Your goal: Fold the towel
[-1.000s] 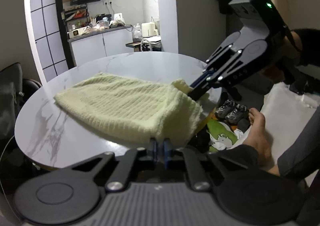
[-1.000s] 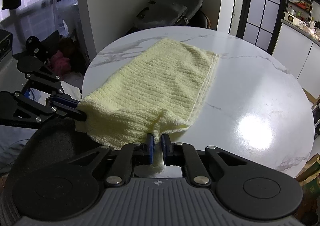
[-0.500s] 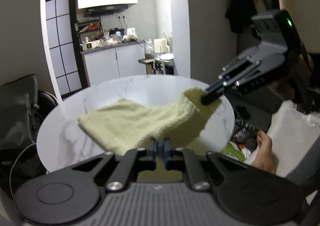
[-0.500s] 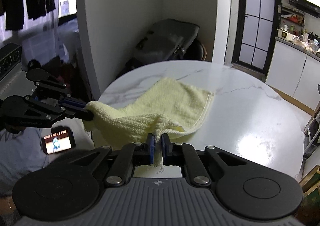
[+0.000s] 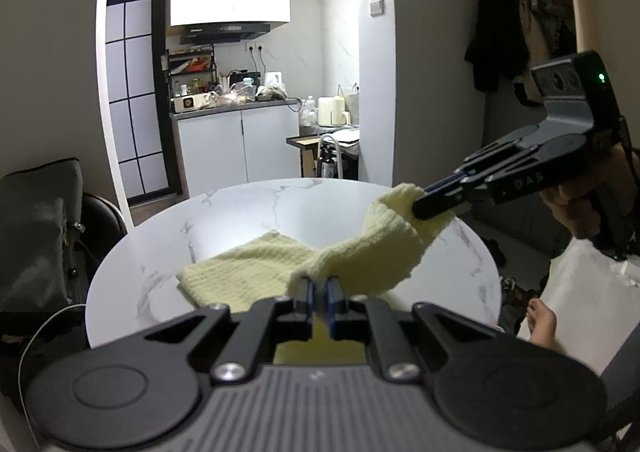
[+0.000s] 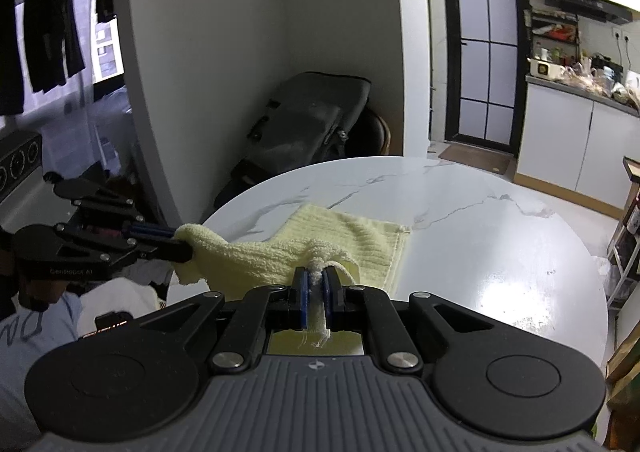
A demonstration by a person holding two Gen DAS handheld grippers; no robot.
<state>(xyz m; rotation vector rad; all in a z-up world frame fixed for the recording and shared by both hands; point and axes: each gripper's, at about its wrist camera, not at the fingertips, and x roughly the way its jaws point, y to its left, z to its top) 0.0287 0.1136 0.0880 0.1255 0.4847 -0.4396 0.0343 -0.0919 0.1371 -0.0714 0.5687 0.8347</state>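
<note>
A pale yellow ribbed towel (image 5: 260, 268) lies with its far end on the round white marble table (image 5: 248, 212); its near edge is lifted in the air. My left gripper (image 5: 318, 292) is shut on one near corner. My right gripper (image 5: 420, 208) is shut on the other near corner, higher and to the right. In the right wrist view, the towel (image 6: 352, 236) hangs between my right gripper (image 6: 316, 284) and my left gripper (image 6: 184, 248), which is at the left past the table edge. The towel's far hem rests flat on the table (image 6: 480, 244).
A dark bag on a chair (image 6: 308, 120) stands past the table's far left side. A white wall corner (image 6: 208, 52) is close beside the table. Kitchen cabinets (image 5: 236, 144) stand behind. A person's bare foot (image 5: 542, 322) and shoes are on the floor at right.
Both grippers have risen and pulled back with the towel's near corners. More of the towel is off the table; less lies flat. The table looks farther away in both views.
</note>
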